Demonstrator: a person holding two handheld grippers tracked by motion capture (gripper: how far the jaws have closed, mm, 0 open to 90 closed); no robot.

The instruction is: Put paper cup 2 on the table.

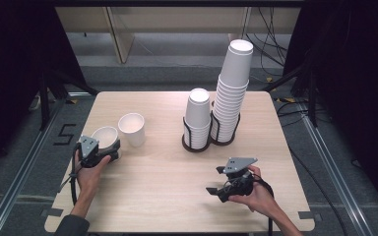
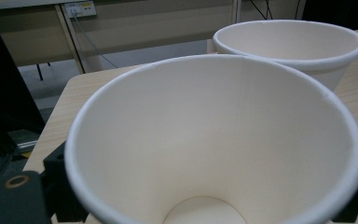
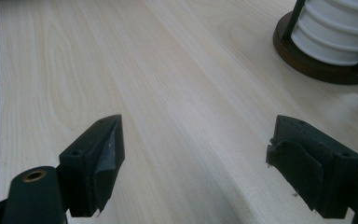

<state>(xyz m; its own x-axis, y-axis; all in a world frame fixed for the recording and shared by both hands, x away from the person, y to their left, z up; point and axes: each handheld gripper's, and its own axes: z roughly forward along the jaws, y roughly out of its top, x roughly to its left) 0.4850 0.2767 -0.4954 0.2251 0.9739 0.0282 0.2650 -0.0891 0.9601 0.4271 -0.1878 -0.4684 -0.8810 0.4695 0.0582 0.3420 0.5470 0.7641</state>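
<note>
My left gripper (image 1: 109,147) is shut on a white paper cup (image 1: 105,138) at the table's left side; in the left gripper view that cup (image 2: 214,140) sits mouth-up between the jaws. A second white cup (image 1: 132,129) stands upright just to its right, also seen behind it (image 2: 291,46). My right gripper (image 1: 216,180) rests low over the table at the front right, open, with bare wood between its fingertips (image 3: 98,158). Two stacks of white cups stand in dark holders: a short stack (image 1: 197,118) and a tall stack (image 1: 232,91).
The wooden table (image 1: 167,172) has rounded corners, and its front edge is near both hands. A holder's dark base (image 3: 317,56) lies ahead and right of my right gripper. Black cables (image 1: 270,44) trail on the floor behind the table.
</note>
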